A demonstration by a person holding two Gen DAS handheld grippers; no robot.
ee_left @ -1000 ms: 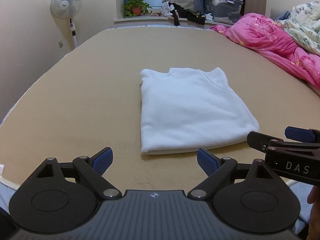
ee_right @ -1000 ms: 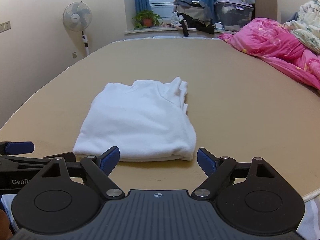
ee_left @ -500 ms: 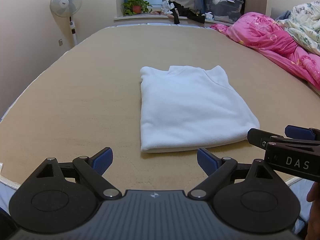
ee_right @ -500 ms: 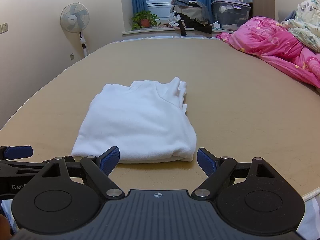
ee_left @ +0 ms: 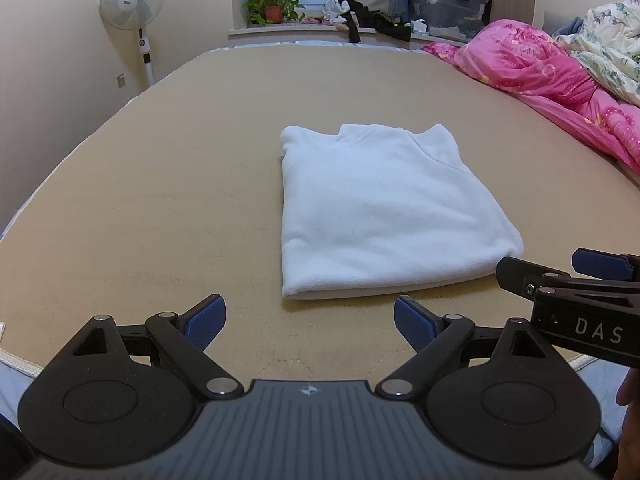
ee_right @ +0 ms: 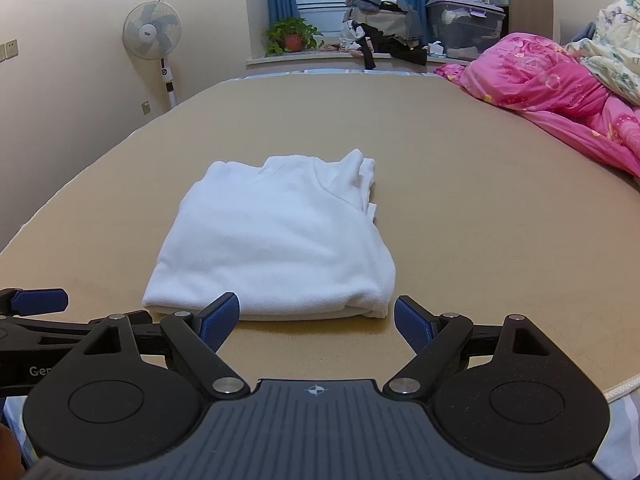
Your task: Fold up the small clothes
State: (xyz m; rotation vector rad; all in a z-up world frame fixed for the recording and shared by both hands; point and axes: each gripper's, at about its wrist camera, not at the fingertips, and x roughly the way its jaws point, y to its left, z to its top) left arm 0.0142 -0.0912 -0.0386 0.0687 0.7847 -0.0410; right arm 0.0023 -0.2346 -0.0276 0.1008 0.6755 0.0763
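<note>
Fan (ee_left: 131,5) on its stand occupies the far left corner by the wall. Left tongs (ee_left: 310,318) hover spread apart and empty over the near edge of the tan bed (ee_left: 160,184). White folded top (ee_left: 384,208) lies flat mid-bed, collar far. Right tongs (ee_right: 316,320) gape empty, near the top's near hem. Pink quilt (ee_left: 552,76) is heaped far right.

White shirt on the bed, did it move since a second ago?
No. The folded white shirt lies on the same spot of the tan bed surface; only the camera view shifted slightly. Both grippers hang open, not touching it.
</note>
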